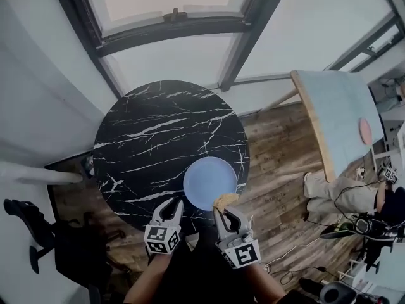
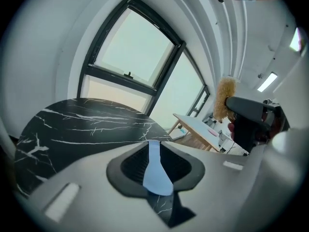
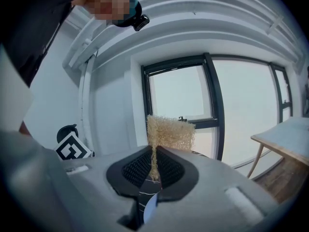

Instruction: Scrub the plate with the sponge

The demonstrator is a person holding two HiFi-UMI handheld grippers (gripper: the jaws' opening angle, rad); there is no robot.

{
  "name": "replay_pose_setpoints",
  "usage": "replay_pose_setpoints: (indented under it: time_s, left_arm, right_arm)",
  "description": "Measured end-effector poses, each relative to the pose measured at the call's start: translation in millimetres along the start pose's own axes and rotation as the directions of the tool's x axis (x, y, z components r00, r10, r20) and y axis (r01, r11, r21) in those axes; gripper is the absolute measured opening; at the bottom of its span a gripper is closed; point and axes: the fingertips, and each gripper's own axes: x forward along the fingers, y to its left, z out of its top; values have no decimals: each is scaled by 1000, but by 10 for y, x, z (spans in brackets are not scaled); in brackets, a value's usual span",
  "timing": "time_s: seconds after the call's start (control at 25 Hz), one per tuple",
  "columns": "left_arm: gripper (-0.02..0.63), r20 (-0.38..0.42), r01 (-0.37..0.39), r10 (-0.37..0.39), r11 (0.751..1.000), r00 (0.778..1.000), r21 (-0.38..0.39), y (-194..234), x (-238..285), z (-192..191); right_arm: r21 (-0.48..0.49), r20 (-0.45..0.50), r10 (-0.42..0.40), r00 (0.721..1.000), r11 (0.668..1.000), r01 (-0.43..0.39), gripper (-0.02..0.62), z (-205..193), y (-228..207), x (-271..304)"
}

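Observation:
A light blue plate [image 1: 209, 182] lies on the round black marble table [image 1: 158, 132], near its front right edge. My right gripper [image 1: 226, 213] is shut on a tan mesh sponge [image 1: 226, 201], which hangs over the plate's near rim. In the right gripper view the sponge [image 3: 171, 132] sticks up from between the closed jaws of the gripper [image 3: 154, 166]. My left gripper [image 1: 169, 208] hovers over the table's front edge, just left of the plate, and is open. Between its jaws [image 2: 153, 151] nothing is held; the plate [image 2: 155, 175] shows through the gap.
A pale wooden table [image 1: 342, 119] with a pink disc [image 1: 365, 130] stands at the right. A person's legs [image 1: 335, 192] and cables lie on the wooden floor there. A black chair [image 1: 31, 223] stands at the left. Windows rise behind the table.

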Motion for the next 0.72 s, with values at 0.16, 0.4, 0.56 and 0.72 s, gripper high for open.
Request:
replay_pose_setpoints:
  time_s: [0.16,0.4,0.56,0.72]
  left_arm:
    - [95,-66,-84,80,995,995,-59,57,251,-249]
    - [110,-160,-204,179,967,971,-155,243,629,-675]
    - [123,-212,-263,219,942,952,-207,383,782,-918]
    - [137,-243,-285,225,926,943,-247,465,867,-1084]
  right_arm:
    - [22,-67,121,990,993,-120,25,-133,-154,206]
    - [30,-116,226,967,974,-224,25,-352,-441,472]
    - [38,-151,269,951,963,-267,25,-544,-544,600]
    - [29,-203,305,931,952,-306,25,-794,-573,676]
